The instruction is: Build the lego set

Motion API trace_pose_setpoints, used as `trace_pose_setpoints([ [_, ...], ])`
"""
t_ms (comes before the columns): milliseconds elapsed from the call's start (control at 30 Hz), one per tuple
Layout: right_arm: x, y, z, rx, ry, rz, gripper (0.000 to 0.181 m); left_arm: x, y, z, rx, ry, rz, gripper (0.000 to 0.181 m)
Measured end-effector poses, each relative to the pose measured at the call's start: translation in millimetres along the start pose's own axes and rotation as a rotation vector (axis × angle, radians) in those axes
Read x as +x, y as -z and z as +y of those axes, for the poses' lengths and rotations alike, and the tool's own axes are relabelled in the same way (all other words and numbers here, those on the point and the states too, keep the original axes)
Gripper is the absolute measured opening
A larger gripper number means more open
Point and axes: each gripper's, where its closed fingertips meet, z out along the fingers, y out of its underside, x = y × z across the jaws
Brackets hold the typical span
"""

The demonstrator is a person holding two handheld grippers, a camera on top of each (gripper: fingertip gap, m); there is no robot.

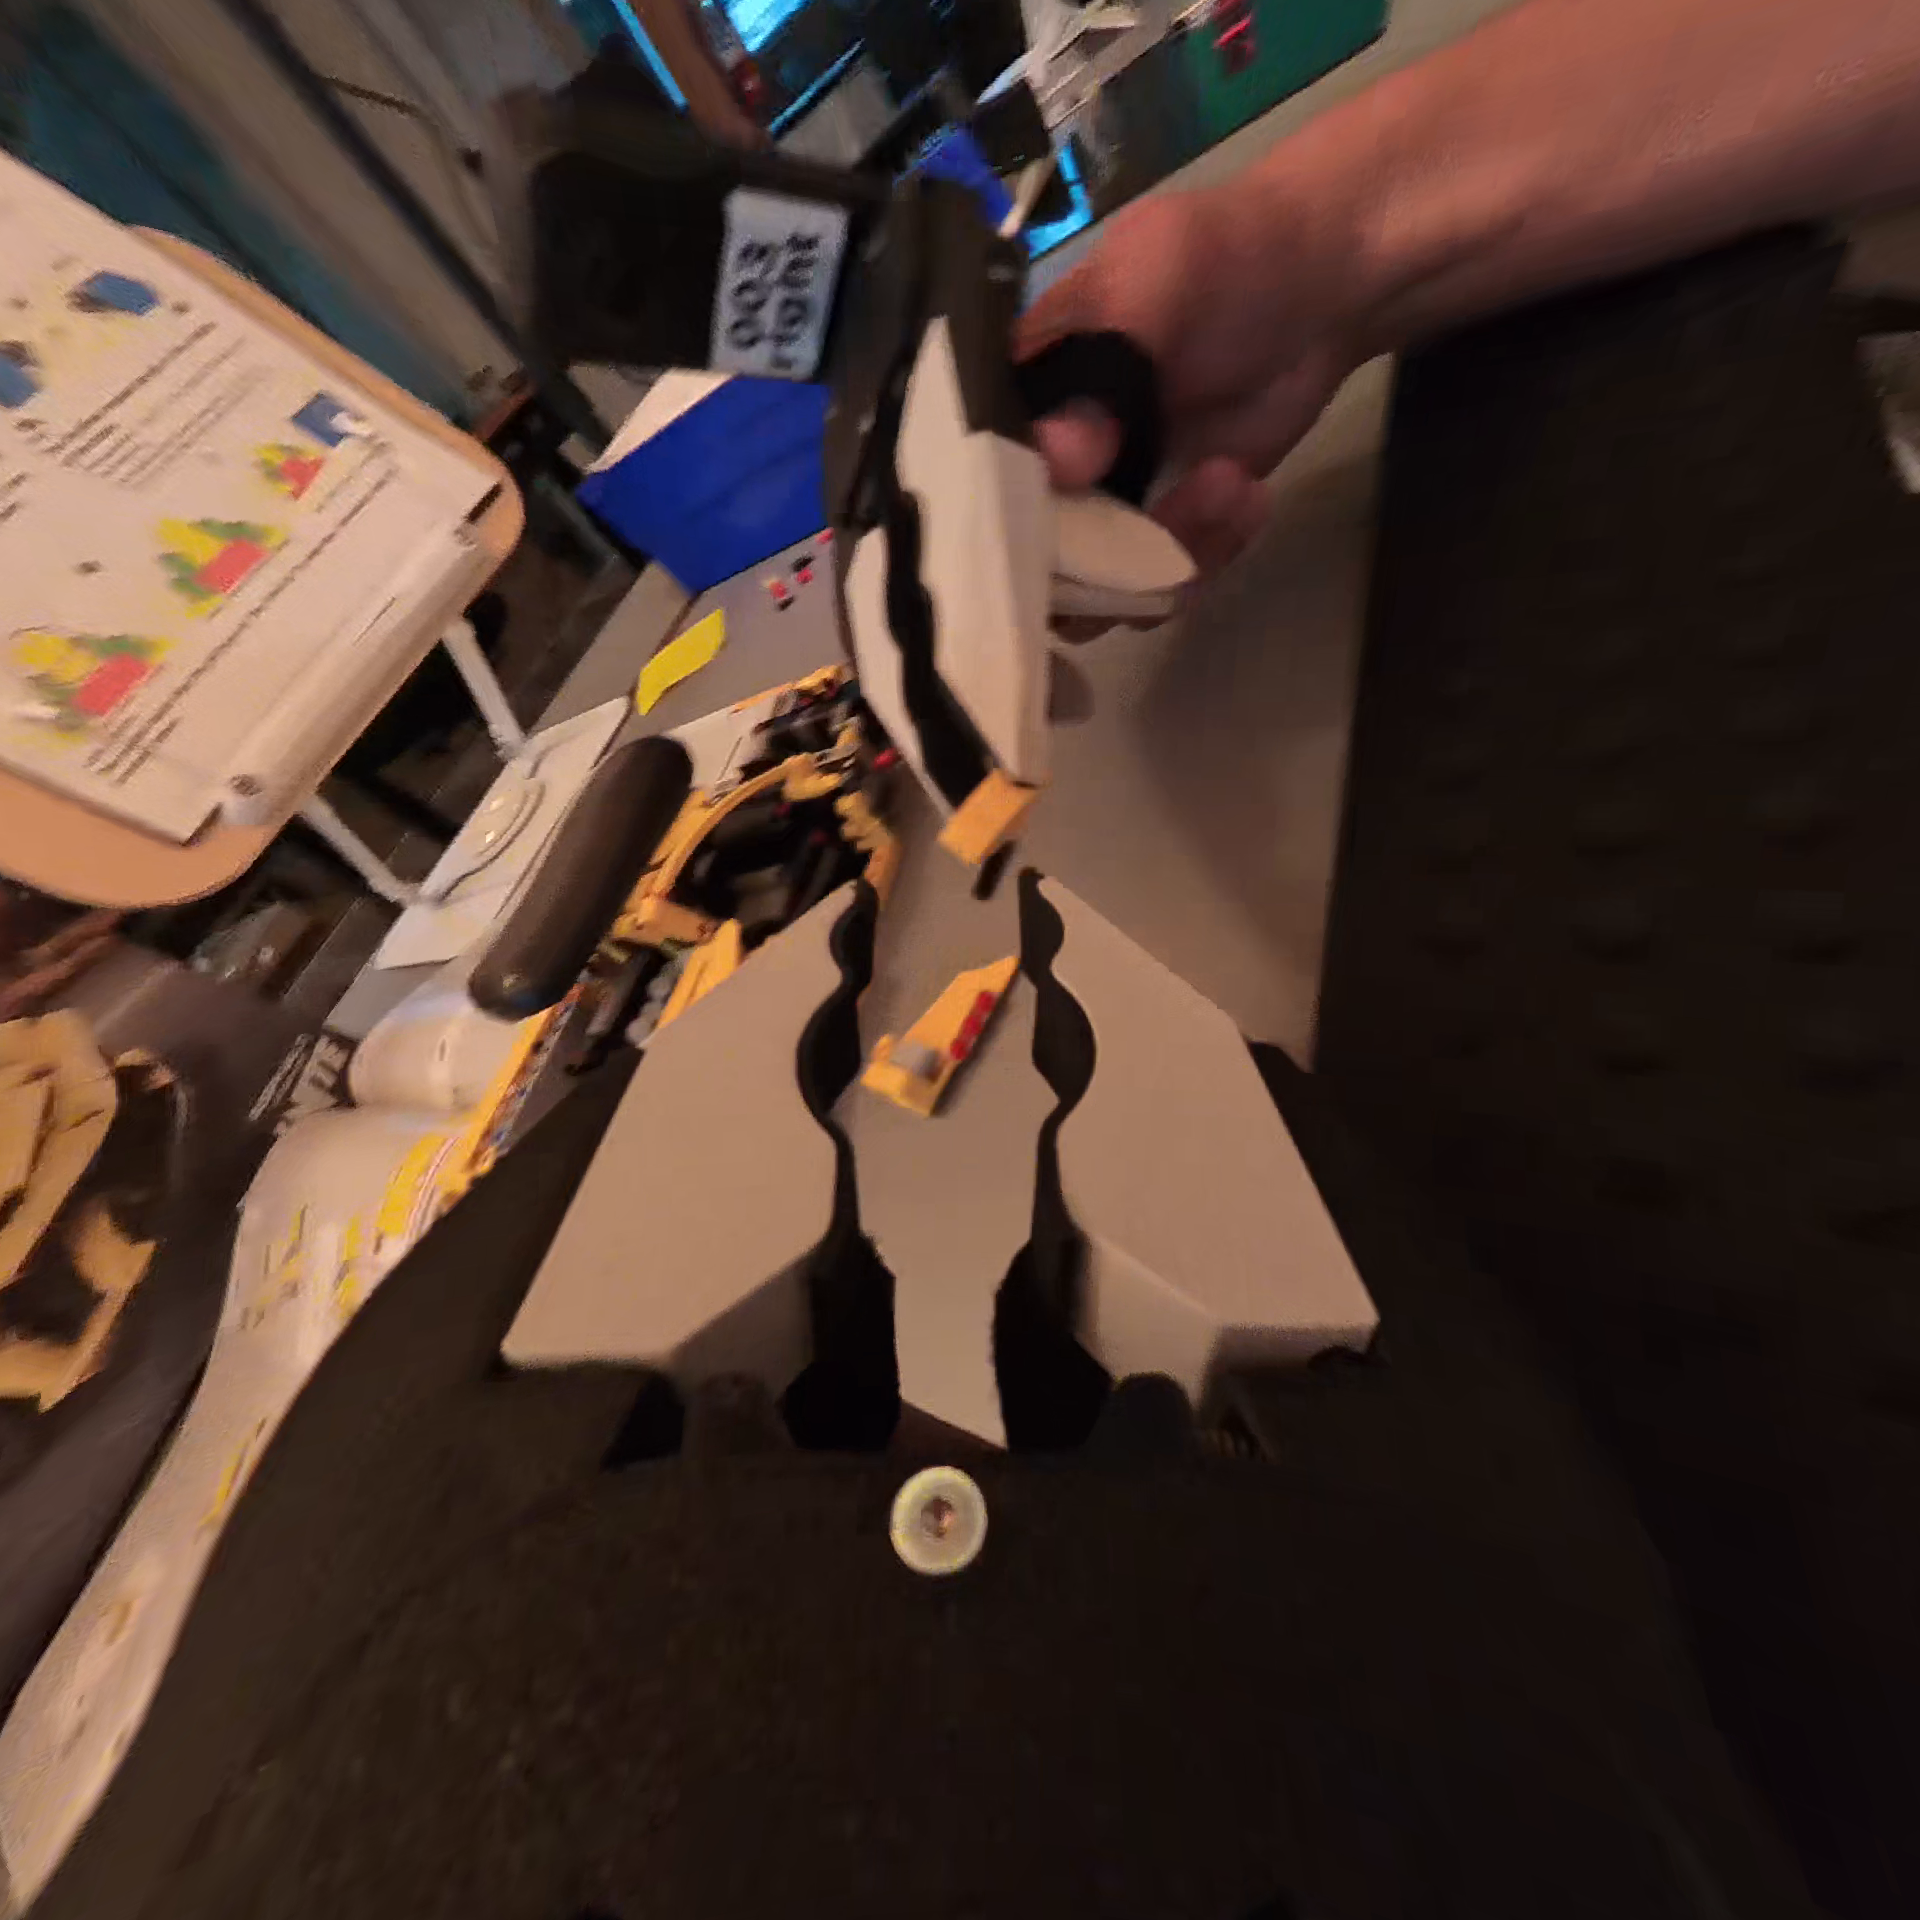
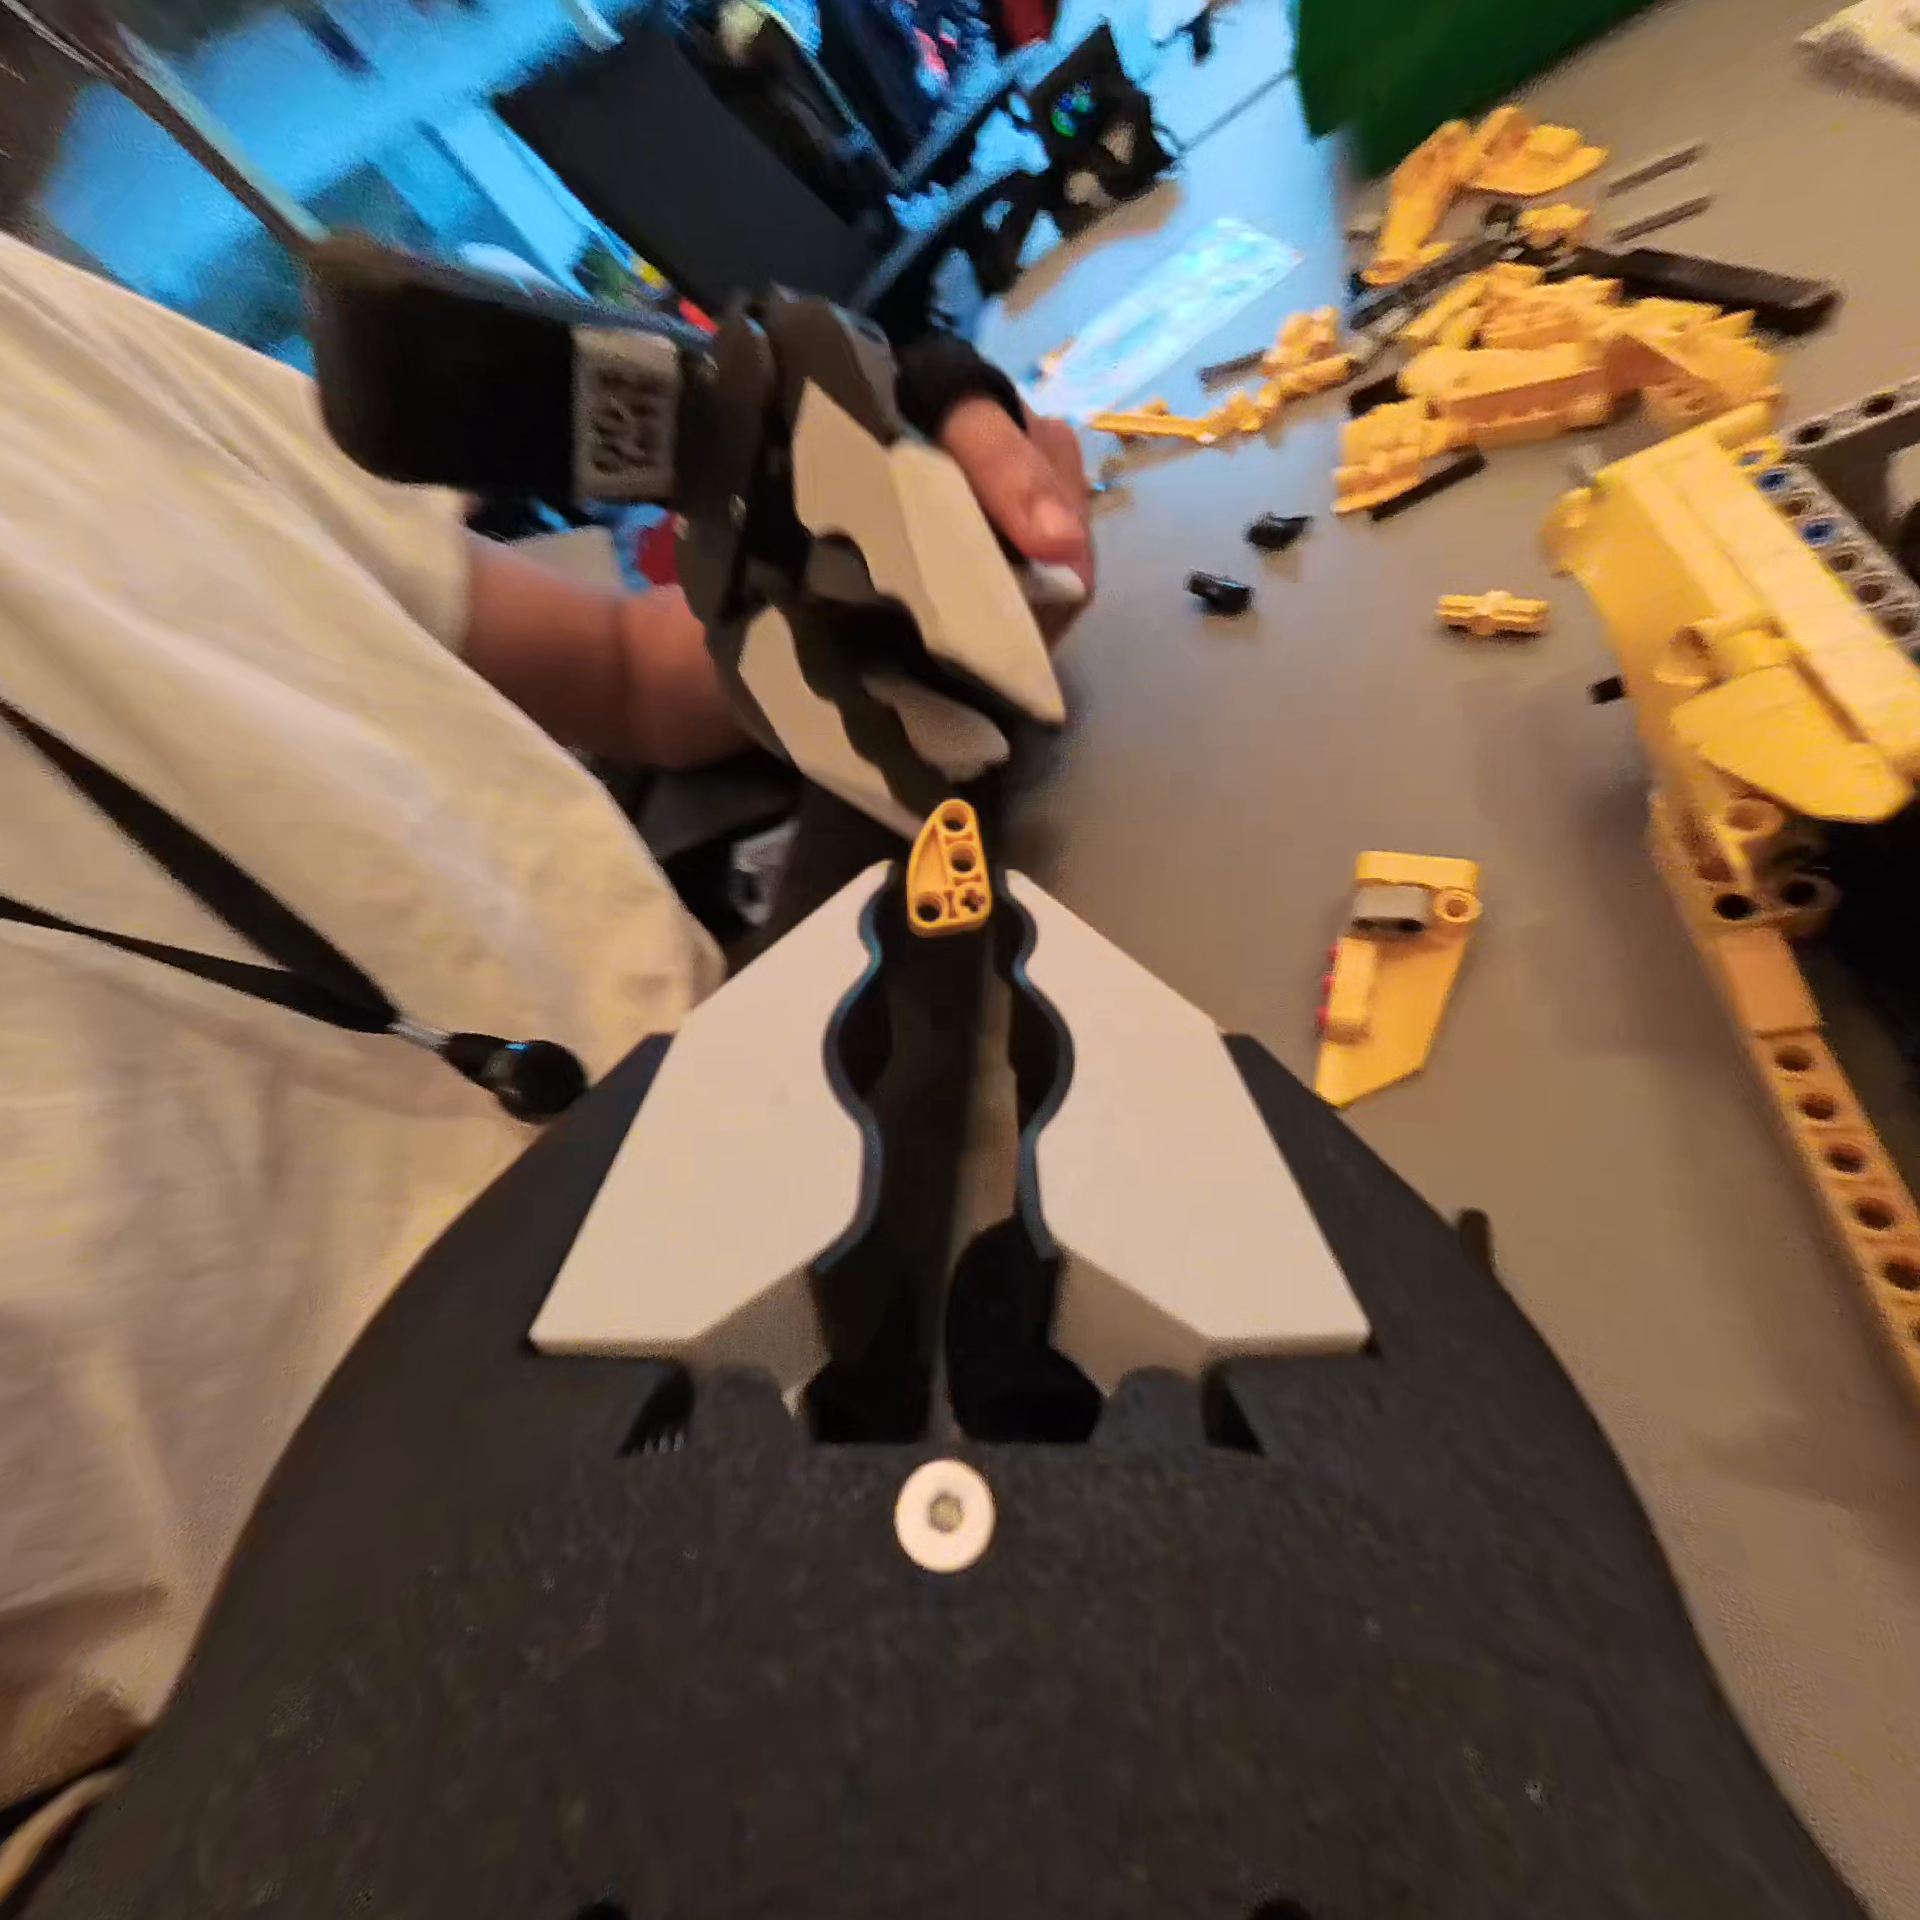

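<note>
Grey matte tabletop point(image 2: 1247, 790) carries the work; cluttered room behind it is blurred in both views.

Right wrist view, near: right gripper point(image 2: 948, 904), grey wedge fingers on a black body, pinches a small yellow curved perforated lego panel piece point(image 2: 948, 871) at the fingertips; piece stands upright, holes facing the camera. Just beside it to the right, a flat yellow lego panel with a grey connector point(image 2: 1387, 971) lies on the table. Further right, a large yellow and grey partly built lego model point(image 2: 1756, 665) with a long perforated beam along its edge. Beyond that, a heap of loose yellow and black lego parts point(image 2: 1496, 353).

Left gripper point(image 1: 940, 904): jaws spread, nothing between them, tilted down over the flat panel. In the right view it appears opposite, gripped by a hand point(image 2: 1023, 499), forearm coming from a cream sleeve.

Left wrist view, far: the other hand point(image 1: 1195, 353) wraps the right gripper's black handle, forearm entering from the upper right, fingers pointing down at the table. Printed instruction sheet on a clipboard stand point(image 1: 197, 520) at left, blurred.
</note>
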Motion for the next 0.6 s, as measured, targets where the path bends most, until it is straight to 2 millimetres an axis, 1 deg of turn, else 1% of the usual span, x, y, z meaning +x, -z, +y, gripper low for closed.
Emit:
trace_pose_setpoints([
  [67, -7.1, 1.4, -0.4, -0.006, -0.059, -0.080, 0.014, 13.1, -4.3, -7.0, 0.013, -0.030, 0.041, 0.030],
  [133, -13.9, 1.2, 5.4, -0.047, -0.112, -0.156, 0.014, 21.9, -7.1, -15.1, 0.038, -0.029, 0.069, 0.030],
  [267, -22.0, 4.5, 14.9, -0.104, -0.188, -0.243, 0.014, 24.8, -3.0, -29.0, 0.109, 0.022, 0.103, 0.021],
  [333, -24.3, 5.7, 17.7, -0.114, -0.217, -0.271, 0.014, 30.1, -2.7, -29.4, 0.115, 0.034, 0.142, 0.013],
  [467, -31.2, 5.4, 28.6, -0.177, -0.242, -0.315, 0.014, 42.9, -3.1, -32.3, 0.123, 0.022, 0.199, 0.013],
  [533, -35.6, 5.9, 34.5, -0.214, -0.256, -0.346, 0.014, 54.2, -3.2, -33.6, 0.124, 0.023, 0.257, 0.008],
  [600, -35.3, 3.9, 44.4, -0.270, -0.243, -0.335, 0.014, 64.3, -4.5, -29.7, 0.103, 0.009, 0.308, 0.008],
])
